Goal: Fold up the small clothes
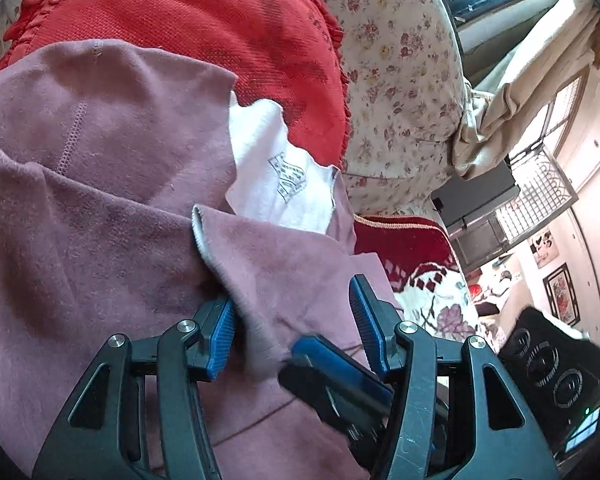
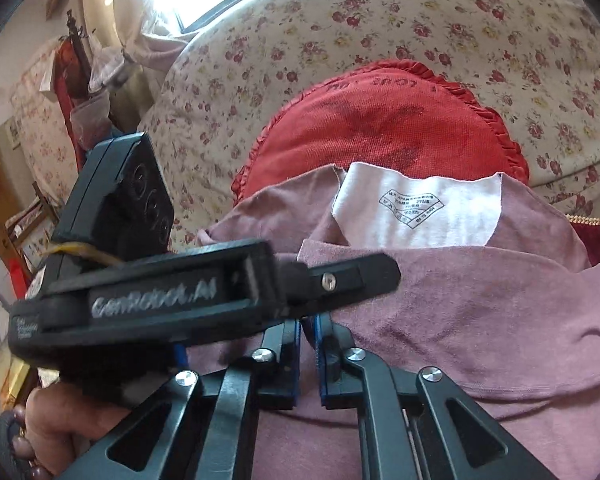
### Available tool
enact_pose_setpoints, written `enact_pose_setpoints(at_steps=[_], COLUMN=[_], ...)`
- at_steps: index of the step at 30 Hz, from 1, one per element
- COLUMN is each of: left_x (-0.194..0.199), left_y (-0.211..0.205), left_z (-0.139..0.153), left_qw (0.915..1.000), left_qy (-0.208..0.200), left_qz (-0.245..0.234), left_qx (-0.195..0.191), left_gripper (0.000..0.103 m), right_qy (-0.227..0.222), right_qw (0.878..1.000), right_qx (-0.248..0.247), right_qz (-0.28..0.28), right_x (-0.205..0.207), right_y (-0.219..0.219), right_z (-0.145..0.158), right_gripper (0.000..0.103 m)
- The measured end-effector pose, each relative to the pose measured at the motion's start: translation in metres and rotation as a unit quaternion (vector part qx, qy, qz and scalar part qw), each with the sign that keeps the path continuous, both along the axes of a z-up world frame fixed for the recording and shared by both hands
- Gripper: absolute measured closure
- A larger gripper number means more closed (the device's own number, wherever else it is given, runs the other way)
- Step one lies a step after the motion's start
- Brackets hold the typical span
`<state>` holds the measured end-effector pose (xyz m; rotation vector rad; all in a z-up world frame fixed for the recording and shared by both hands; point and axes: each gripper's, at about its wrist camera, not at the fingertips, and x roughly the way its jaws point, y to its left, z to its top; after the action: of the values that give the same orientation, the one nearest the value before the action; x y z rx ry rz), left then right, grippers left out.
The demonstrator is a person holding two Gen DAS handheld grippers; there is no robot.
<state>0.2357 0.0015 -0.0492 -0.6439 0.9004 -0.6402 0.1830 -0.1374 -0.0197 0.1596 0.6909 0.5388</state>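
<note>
Jaws of right gripper (image 2: 309,354) pinch pink garment (image 2: 480,312), left gripper (image 1: 292,332) spread

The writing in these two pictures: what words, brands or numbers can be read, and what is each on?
"GenRobot.AI": white lettering on the left gripper's black body, right wrist view.
"160/85": in the care label printed on the mauve garment's white inner panel; other lines too small.
Dark lettering on the red cushion: upside down, unreadable.
Small print left of the brand: too blurred.

A red frilled cushion (image 2: 384,120) leans against the floral sofa back (image 2: 420,20), curtains (image 1: 532,80) beyond.
</note>
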Motion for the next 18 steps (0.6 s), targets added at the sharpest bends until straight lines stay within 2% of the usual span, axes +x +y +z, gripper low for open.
enact_pose_setpoints(at_steps=[1, 3, 7, 10, 13, 14, 15, 17, 18], left_x=[0.001, 0.003, 0.002, 0.001, 0.001, 0.001, 0.0, 0.0, -0.002], left_y=[0.0, 0.0, -0.002, -0.004, -0.012, -0.014, -0.016, -0.019, -0.019], left_z=[-0.002, -0.006, -0.005, -0.003, -0.002, -0.003, -0.004, -0.007, -0.007], left_qw=[1.0, 1.0, 0.9996, 0.9983, 0.9952, 0.9943, 0.993, 0.9893, 0.9874], left_qy=[0.003, 0.008, -0.005, -0.018, -0.032, -0.034, -0.034, -0.035, -0.038], left_qz=[0.002, 0.003, 0.008, 0.016, 0.016, 0.015, 0.014, 0.015, 0.021], left_qx=[0.0, 0.003, 0.026, 0.053, 0.09, 0.1, 0.112, 0.141, 0.152], left_gripper=[0.05, 0.05, 0.05, 0.051, 0.066, 0.075, 0.08, 0.099, 0.099], right_qy=[0.0, -0.004, 0.001, 0.009, 0.001, 0.001, -0.003, -0.003, 0.002], right_qw=[1.0, 1.0, 0.999, 0.994, 0.985, 0.981, 0.977, 0.97, 0.965], right_qx=[0.001, -0.001, -0.034, -0.104, -0.14, -0.146, -0.147, -0.136, -0.118], right_qz=[0.004, 0.007, -0.007, -0.046, -0.099, -0.126, -0.155, -0.201, -0.235], right_x=[-0.002, -0.009, -0.023, -0.025, -0.024, -0.023, -0.023, -0.022, -0.022], right_y=[-0.002, -0.007, -0.033, -0.065, -0.117, -0.137, -0.156, -0.189, -0.213], right_z=[0.001, 0.003, 0.008, 0.02, 0.049, 0.057, 0.062, 0.067, 0.065], right_gripper=[0.087, 0.07, 0.069, 0.069, 0.069, 0.069, 0.069, 0.067, 0.067])
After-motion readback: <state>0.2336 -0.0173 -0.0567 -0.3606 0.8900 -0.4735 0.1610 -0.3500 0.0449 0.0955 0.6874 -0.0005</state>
